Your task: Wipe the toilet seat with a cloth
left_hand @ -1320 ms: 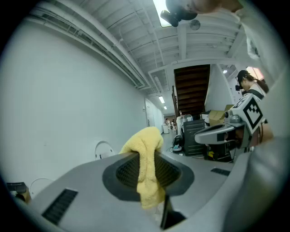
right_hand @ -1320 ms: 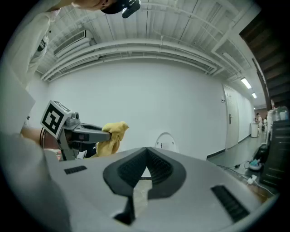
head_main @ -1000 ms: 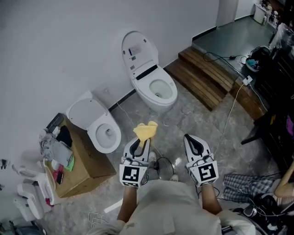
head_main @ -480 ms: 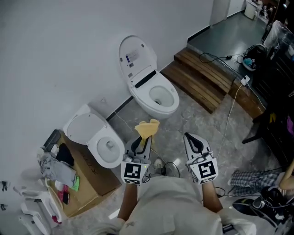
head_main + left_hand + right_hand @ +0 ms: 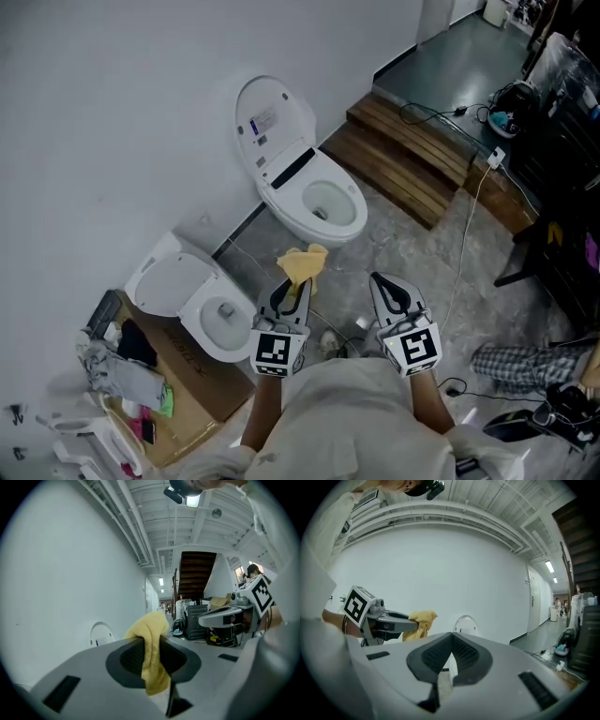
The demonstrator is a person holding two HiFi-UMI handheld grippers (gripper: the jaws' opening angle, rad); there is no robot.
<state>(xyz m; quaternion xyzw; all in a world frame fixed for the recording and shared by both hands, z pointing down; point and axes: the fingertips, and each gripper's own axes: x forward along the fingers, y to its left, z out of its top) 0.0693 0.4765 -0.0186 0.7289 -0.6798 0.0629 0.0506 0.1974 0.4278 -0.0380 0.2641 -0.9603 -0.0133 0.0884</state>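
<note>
No legible print anywhere; toilet lid label [image 5: 262,120] too small.

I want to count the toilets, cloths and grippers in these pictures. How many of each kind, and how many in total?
Toilets: 2
Cloth: 1
Grippers: 2
Total: 5
</note>
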